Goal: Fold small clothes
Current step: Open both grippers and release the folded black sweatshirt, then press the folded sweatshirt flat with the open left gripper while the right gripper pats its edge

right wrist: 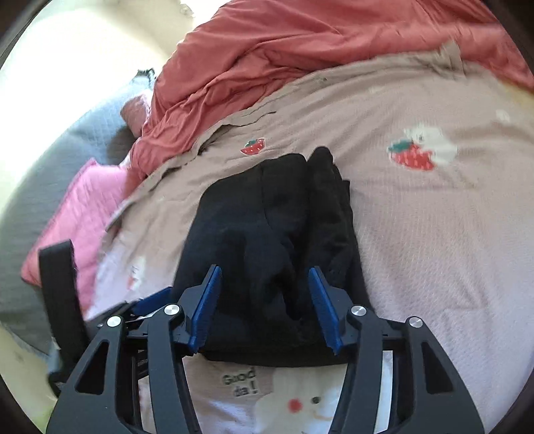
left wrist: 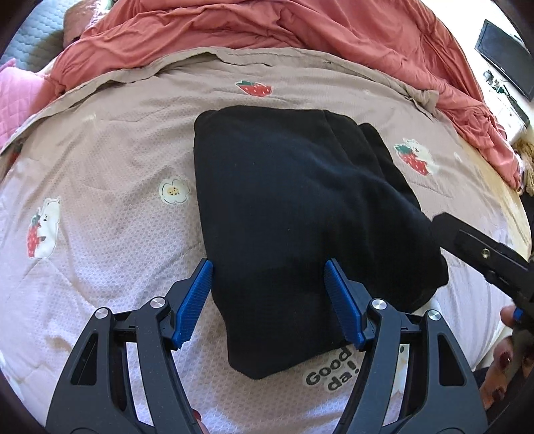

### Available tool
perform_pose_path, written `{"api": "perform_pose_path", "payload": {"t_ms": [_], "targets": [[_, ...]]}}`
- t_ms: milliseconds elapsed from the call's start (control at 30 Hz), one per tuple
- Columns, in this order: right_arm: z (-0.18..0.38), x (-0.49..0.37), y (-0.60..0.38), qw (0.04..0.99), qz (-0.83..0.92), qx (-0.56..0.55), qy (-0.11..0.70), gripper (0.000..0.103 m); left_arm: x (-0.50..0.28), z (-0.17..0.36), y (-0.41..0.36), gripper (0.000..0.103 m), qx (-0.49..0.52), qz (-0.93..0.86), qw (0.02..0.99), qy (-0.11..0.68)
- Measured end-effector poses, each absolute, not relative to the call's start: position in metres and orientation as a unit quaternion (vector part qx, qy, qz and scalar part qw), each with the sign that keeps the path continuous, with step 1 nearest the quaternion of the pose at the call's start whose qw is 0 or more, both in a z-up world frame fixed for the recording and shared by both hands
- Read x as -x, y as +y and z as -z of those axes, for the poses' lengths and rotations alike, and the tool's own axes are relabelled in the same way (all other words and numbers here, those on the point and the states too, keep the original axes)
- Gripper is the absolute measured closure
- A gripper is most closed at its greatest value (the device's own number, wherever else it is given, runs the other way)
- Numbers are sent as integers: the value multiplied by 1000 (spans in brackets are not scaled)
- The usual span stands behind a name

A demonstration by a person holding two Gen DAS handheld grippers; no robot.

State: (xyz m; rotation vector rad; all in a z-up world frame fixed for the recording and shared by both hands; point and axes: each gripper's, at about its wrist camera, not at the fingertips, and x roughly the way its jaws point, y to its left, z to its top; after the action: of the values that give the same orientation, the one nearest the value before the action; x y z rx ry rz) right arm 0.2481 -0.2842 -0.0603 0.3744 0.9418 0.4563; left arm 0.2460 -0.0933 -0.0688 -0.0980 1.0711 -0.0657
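A black garment [left wrist: 293, 207] lies folded into a thick pad on the printed pinkish quilt [left wrist: 110, 207]. My left gripper [left wrist: 268, 267] is open, its blue pads either side of the garment's near left part, just above it. The right gripper's black body [left wrist: 484, 253] shows at the right edge of the left wrist view. In the right wrist view the same garment [right wrist: 277, 233] lies ahead, and my right gripper [right wrist: 265, 272] is open over its near edge, holding nothing. The left gripper's blue pad [right wrist: 150, 300] shows at lower left there.
A crumpled salmon-red blanket [left wrist: 267, 30] lies across the far side of the bed. A pink quilted pillow [right wrist: 80, 213] and a grey one [right wrist: 50, 167] lie at the left. A dark monitor [left wrist: 504, 56] stands at the far right.
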Motion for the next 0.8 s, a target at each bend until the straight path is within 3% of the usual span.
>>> {"api": "perform_pose_path", "payload": {"t_ms": [133, 167, 200, 233, 300, 467, 733, 800], "targets": [[73, -256, -276, 837, -230, -178, 464, 55, -243, 72, -91, 42, 51, 35, 854, 517], [79, -258, -275, 833, -227, -177, 473, 63, -242, 73, -92, 42, 51, 34, 853, 519], [87, -261, -275, 825, -228, -179, 485, 79, -242, 74, -92, 42, 51, 35, 851, 521], [92, -263, -275, 819, -231, -183, 492, 86, -241, 74, -92, 42, 50, 35, 850, 524], [92, -263, -278, 815, -239, -187, 494, 89, -240, 73, -93, 42, 51, 36, 847, 528], [66, -254, -289, 830, -251, -165, 471, 90, -235, 61, -97, 42, 61, 53, 847, 526], [99, -261, -295, 817, -192, -152, 522, 87, -237, 73, -105, 41, 47, 54, 840, 538], [99, -260, -294, 819, -187, -147, 523, 82, -236, 73, -104, 41, 51, 56, 838, 540]]}}
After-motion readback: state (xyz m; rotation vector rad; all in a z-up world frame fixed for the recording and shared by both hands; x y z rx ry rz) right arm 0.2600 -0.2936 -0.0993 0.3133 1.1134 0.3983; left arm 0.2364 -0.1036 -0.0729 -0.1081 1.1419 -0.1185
